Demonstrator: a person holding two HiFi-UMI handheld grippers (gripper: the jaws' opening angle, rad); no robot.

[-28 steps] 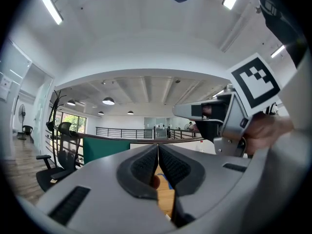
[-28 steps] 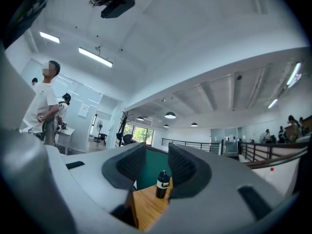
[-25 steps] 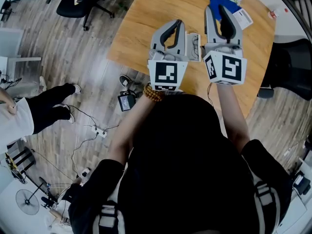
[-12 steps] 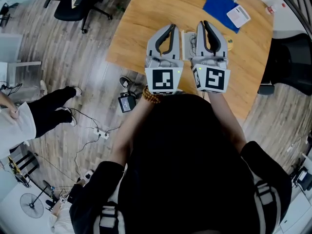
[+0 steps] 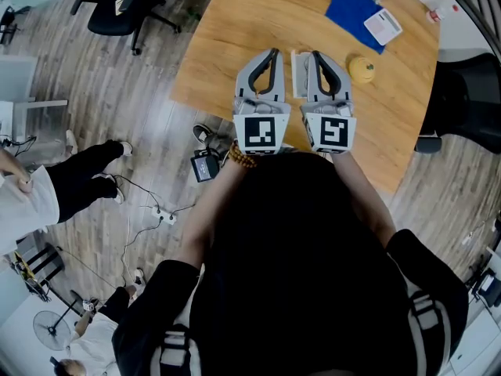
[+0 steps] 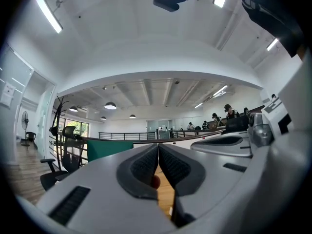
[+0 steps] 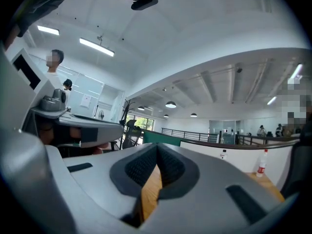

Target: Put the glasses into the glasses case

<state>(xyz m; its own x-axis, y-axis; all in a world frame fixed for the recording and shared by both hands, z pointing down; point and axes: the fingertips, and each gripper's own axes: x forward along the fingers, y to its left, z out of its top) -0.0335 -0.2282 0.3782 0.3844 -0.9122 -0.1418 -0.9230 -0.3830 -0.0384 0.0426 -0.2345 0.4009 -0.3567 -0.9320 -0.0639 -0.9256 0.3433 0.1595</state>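
A white glasses case [image 5: 298,72] lies on the wooden table [image 5: 235,22], squeezed between my two grippers and mostly hidden by them. I cannot make out the glasses. My left gripper [image 5: 272,54] hovers just left of the case, and in the left gripper view its jaws [image 6: 157,147] meet with nothing held. My right gripper [image 5: 316,56] is just right of the case. Its jaws [image 7: 157,149] are shut on nothing, with only table wood showing below them. Both grippers point level across the table.
A small yellow round object [image 5: 361,70] sits right of the right gripper. A blue cloth [image 5: 350,8] with a white card [image 5: 383,26] on it lies at the far side. The table's near edge runs under the gripper cubes. An office chair [image 5: 125,2] stands on the floor to the left.
Both grippers have sunk and drawn back toward me. The right one came down further and slid left, uncovering the blue cloth, the card and the yellow object.
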